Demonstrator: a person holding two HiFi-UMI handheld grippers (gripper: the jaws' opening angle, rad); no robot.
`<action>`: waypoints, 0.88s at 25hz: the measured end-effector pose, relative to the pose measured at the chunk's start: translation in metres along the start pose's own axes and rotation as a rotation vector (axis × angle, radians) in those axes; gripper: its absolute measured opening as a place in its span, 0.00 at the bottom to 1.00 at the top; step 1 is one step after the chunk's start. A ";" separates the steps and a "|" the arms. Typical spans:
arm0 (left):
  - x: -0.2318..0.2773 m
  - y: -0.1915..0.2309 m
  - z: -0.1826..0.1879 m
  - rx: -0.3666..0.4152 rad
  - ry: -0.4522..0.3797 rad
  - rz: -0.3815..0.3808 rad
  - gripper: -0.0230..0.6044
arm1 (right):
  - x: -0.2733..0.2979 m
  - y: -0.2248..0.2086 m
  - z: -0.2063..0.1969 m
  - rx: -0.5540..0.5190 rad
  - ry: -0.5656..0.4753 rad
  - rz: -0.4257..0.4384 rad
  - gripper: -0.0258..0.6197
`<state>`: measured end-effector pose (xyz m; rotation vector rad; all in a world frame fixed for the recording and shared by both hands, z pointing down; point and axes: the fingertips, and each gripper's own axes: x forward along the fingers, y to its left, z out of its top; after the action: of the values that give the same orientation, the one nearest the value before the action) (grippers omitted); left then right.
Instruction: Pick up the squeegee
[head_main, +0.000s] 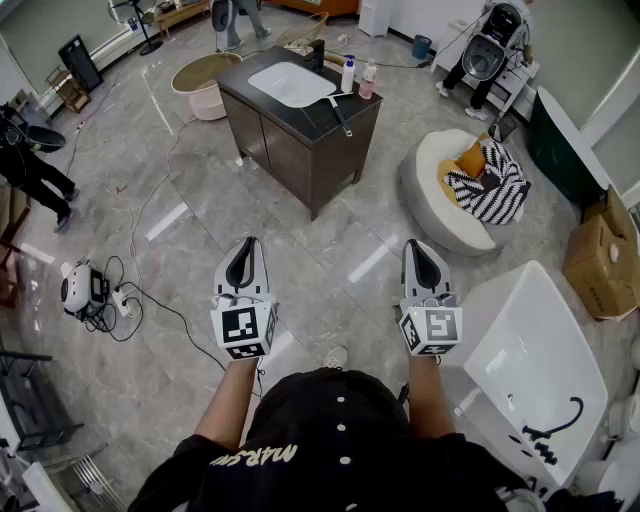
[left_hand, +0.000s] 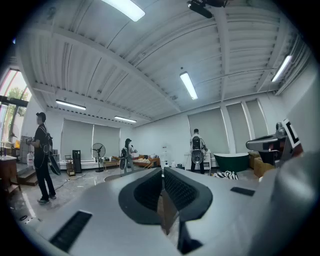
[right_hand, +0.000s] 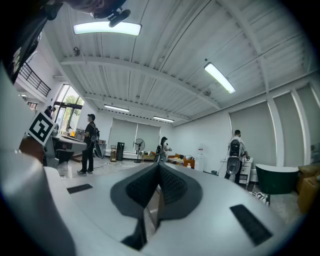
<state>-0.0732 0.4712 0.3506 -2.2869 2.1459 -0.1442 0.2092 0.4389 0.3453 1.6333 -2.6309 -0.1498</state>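
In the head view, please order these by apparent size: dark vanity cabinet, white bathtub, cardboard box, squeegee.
1-2. dark vanity cabinet and white bathtub: look alike; the bathtub is nearer, so unranked.
3. cardboard box
4. squeegee

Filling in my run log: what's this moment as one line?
phase: approach not begun | left gripper: shut, empty | right gripper: shut, empty | squeegee: lying on vanity countertop, untouched
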 end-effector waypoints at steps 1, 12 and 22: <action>0.001 -0.001 0.000 0.000 0.000 0.000 0.07 | 0.001 -0.001 0.000 0.000 -0.003 0.001 0.04; 0.028 -0.013 0.002 0.007 0.001 -0.002 0.07 | 0.019 -0.021 -0.006 0.021 -0.020 0.006 0.04; 0.047 -0.029 0.004 -0.006 0.004 0.014 0.07 | 0.039 -0.043 -0.016 0.035 -0.021 0.032 0.04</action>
<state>-0.0411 0.4259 0.3518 -2.2760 2.1666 -0.1423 0.2315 0.3846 0.3557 1.6069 -2.6889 -0.1211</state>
